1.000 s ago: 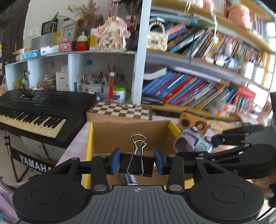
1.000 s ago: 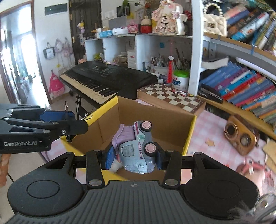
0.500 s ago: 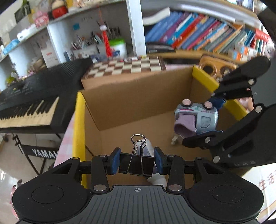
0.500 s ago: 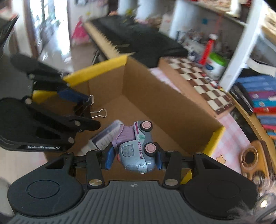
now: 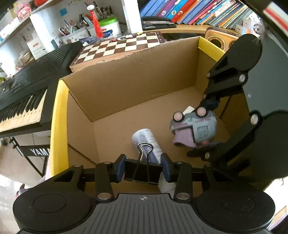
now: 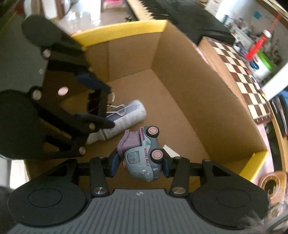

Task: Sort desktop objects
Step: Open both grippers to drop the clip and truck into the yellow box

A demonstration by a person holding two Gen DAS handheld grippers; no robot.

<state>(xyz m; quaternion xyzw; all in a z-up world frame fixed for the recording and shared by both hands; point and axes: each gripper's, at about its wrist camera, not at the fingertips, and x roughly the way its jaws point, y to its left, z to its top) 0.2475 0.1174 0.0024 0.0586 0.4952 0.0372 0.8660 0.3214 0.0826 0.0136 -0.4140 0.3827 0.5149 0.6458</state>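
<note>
Two small things are being held over the open cardboard box (image 5: pixel 136 86): a black binder clip (image 5: pixel 142 172) is being pinched by the left tongs (image 5: pixel 143 170), and a toy truck (image 6: pixel 142 153) is being gripped across its sides by the right tongs (image 6: pixel 139 164). Both are judged light and rigid; the truck's rounded plastic may slip. A white tube (image 6: pixel 124 119) is lying on the box floor. Beyond the box, a chessboard (image 5: pixel 118 47), a keyboard (image 5: pixel 27 86) and bookshelves (image 5: pixel 189 12) are being seen.

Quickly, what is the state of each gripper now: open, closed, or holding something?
Left gripper: closed on the black binder clip.
Right gripper: closed on the toy truck.
</note>
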